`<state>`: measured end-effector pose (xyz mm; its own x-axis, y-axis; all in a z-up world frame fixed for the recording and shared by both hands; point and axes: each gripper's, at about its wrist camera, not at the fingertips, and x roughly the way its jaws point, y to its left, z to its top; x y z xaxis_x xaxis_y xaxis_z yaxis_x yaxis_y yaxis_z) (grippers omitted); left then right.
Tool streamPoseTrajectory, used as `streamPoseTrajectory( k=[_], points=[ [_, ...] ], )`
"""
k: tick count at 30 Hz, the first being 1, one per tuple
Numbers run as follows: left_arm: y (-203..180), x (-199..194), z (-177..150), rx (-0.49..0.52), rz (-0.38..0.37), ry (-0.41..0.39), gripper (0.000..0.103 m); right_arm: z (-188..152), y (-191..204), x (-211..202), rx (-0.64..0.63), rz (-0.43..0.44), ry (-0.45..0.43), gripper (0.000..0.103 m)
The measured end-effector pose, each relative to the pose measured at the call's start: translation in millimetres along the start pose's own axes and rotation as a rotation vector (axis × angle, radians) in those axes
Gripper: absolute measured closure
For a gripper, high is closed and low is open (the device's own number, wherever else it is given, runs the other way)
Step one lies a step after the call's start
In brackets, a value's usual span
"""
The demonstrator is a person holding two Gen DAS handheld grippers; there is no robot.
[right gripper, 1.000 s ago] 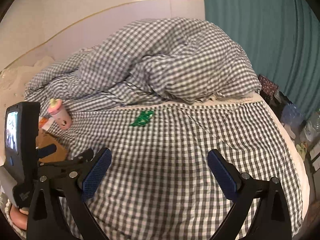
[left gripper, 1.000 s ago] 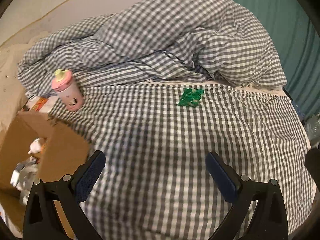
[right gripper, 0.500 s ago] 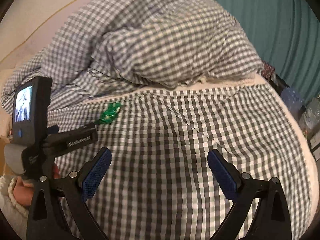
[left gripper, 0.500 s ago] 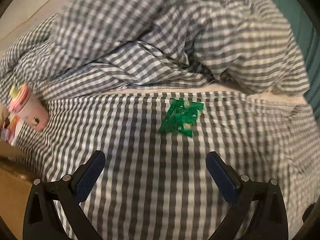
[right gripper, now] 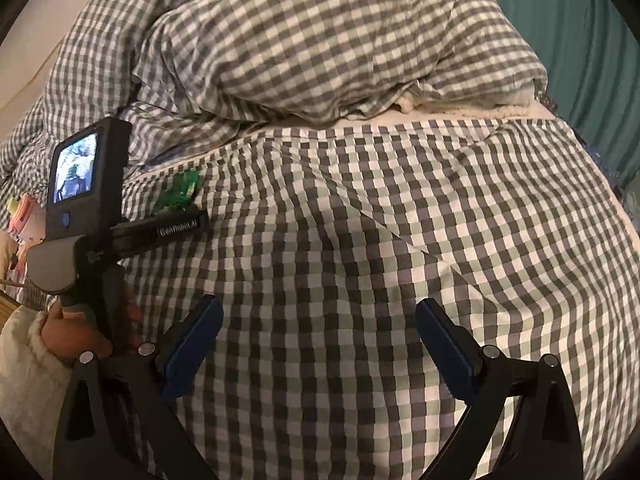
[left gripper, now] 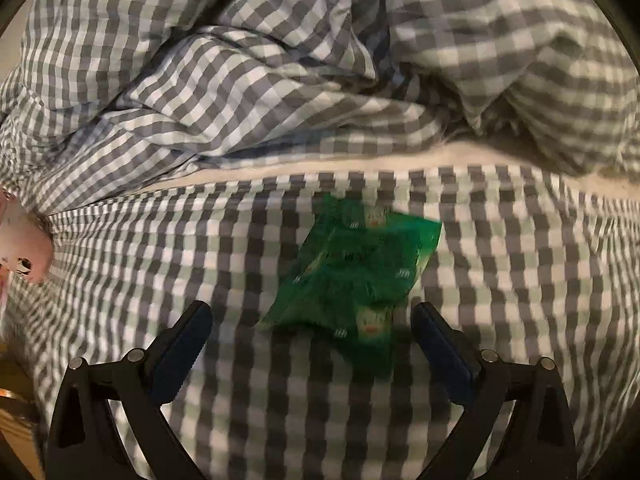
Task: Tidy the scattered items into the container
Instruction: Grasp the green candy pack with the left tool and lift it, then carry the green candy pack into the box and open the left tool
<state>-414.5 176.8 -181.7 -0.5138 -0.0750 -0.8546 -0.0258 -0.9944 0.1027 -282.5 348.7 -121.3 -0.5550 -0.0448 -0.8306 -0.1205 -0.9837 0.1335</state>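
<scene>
- The left gripper hangs over the bed, tilted down at the checked sheet, its jaws wide but just now closing a little; no pad touches anything.
- A green plastic packet lies flat on the sheet right ahead of the left gripper, its near corner reaching in between the two fingers, closer to the right-hand one.
- In the right wrist view the same green packet shows just past the tip of the left gripper's body, which carries a small lit screen.
- The person's hand, in a fluffy cream sleeve, grips the left gripper's handle.
- The right gripper hovers over bare sheet, jaws spread wide with only fabric between them, well to the right of the packet.
- A pink bottle lies at the left edge of the sheet, with a strip of cardboard box below it in the corner.
- A rumpled checked duvet is heaped at the far side of the bed, with a teal curtain behind it.
</scene>
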Motion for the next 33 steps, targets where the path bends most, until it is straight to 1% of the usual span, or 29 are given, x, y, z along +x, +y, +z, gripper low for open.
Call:
streamPoseTrajectory(
  k=[1, 2, 3, 4, 5, 6, 8, 13, 17, 18, 24, 27, 29, 33],
  points=[
    [0.0, 0.3, 0.7, -0.001, -0.033, 0.004, 0.024, 0.0, -0.8, 0.9, 0.002, 0.001, 0.002, 0.006],
    [-0.7, -0.9, 1.1, 0.001, -0.06, 0.005, 0.031, -0.8, -1.3, 1.5, 0.004, 0.004, 0.005, 0.006],
    [-3.1, -3.5, 1.3, 0.013, -0.068, 0.002, 0.045, -1.2, -1.3, 1.8, 0.004, 0.003, 0.006, 0.006],
    [-7.0, -6.7, 1.4, 0.037, -0.056, -0.003, 0.059, -1.8, -1.4, 1.7, 0.006, 0.001, 0.007, 0.006],
    [-11.6, -10.3, 0.7, 0.066, -0.033, -0.011, 0.059, -2.0, -1.5, 1.0, 0.007, 0.001, 0.007, 0.006],
    [-15.6, -13.9, -0.7, 0.091, -0.008, -0.017, 0.061, -2.4, -1.3, -1.1, 0.008, 0.004, 0.005, 0.006],
    [-16.3, -18.1, -2.5, 0.096, -0.008, -0.008, 0.066, -2.1, -0.4, -5.8, 0.008, 0.004, -0.002, 0.006],
    [-1.2, -40.9, -5.9, 0.058, 0.013, 0.005, 0.067, -2.7, 7.2, -29.7, -0.004, 0.004, -0.031, 0.006],
    [8.2, -73.1, -11.7, 0.056, 0.048, -0.002, 0.067, -4.7, 13.5, -55.5, -0.014, 0.011, -0.065, 0.006],
    [13.1, -83.0, -13.4, 0.052, 0.046, -0.007, 0.067, -5.2, 15.1, -62.5, -0.016, 0.012, -0.072, 0.006],
    [45.2, -155.2, -29.7, 0.007, 0.045, -0.062, 0.067, -13.1, 35.0, -111.9, -0.049, 0.012, -0.134, 0.006],
    [64.6, -190.2, -41.2, -0.003, 0.043, -0.1, 0.067, -20.9, 53.1, -134.6, -0.073, 0.038, -0.155, 0.006],
    [75.8, -213.6, -49.4, 0.001, 0.044, -0.126, 0.067, -27.4, 66.4, -147.4, -0.09, 0.038, -0.166, 0.006],
    [113.8, -250.2, -70.8, -0.033, 0.045, -0.158, 0.067, -41.2, 98.4, -171.2, -0.122, 0.069, -0.186, 0.006]
  ],
)
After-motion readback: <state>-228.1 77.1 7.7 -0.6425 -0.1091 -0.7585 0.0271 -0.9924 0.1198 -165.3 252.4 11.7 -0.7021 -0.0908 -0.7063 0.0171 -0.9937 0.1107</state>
